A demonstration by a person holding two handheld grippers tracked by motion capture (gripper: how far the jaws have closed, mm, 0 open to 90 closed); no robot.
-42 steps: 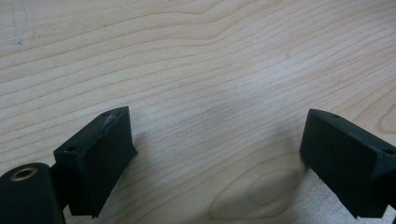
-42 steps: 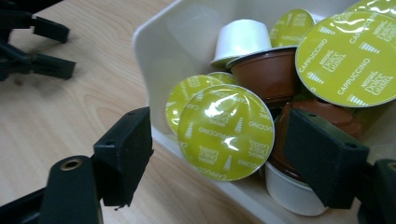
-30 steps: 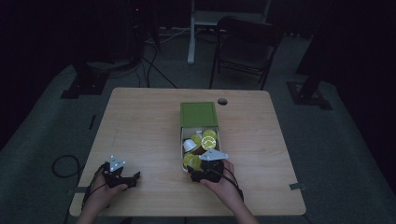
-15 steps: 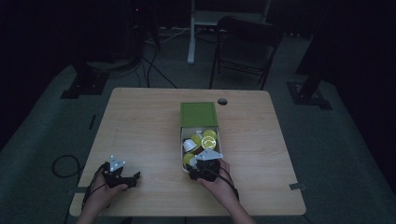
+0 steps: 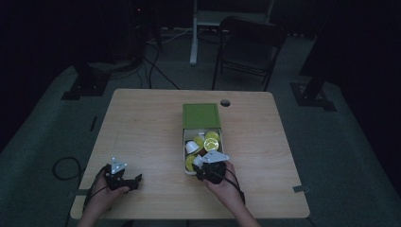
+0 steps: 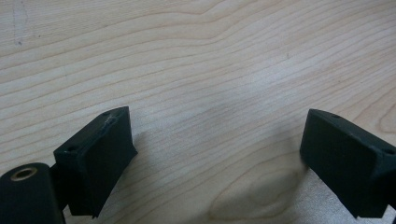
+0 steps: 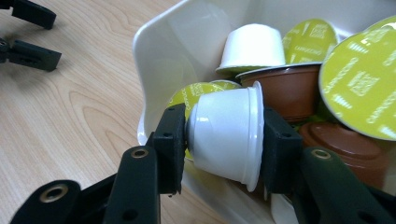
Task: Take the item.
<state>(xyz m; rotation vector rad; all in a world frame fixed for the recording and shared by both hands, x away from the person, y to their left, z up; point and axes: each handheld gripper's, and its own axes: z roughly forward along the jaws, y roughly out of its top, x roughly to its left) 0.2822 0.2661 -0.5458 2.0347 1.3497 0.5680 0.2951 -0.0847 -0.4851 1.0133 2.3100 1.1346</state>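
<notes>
**White capsule clamped at the tray's near end; slip risk noted**

The right tongs (image 7: 219, 140) are clamped on a white coffee capsule (image 7: 229, 135), one jaw against its narrow base and the other against its wide rim. The capsule lies on its side, held at the near-left corner of the white tray (image 7: 163, 56), just above the other capsules. From the high view, the right tongs (image 5: 208, 166) sit at the near end of the tray, which is drawn out of a green box (image 5: 201, 116) near the middle of the tabletop (image 5: 142, 123).

The left tongs (image 6: 215, 154) rest with jaws wide apart over bare wood, holding nothing; in the high view they (image 5: 124, 179) lie at the near-left of the tabletop, well apart from the tray.

Contents of the tray: green-lidded capsules (image 7: 359, 79), a brown capsule (image 7: 285, 88) and a second white capsule (image 7: 254, 44), packed loosely and touching one another.

Hazards, as judged:
- The grip is end to end on a tapered, glossy body. A tilt of the hand could let the capsule squirt out sideways.
- The rim jaw stands close to the brown capsule; a careless lift may drag neighbours along.
- The tray is light and unheld. A knock against its wall could shift it.
</notes>
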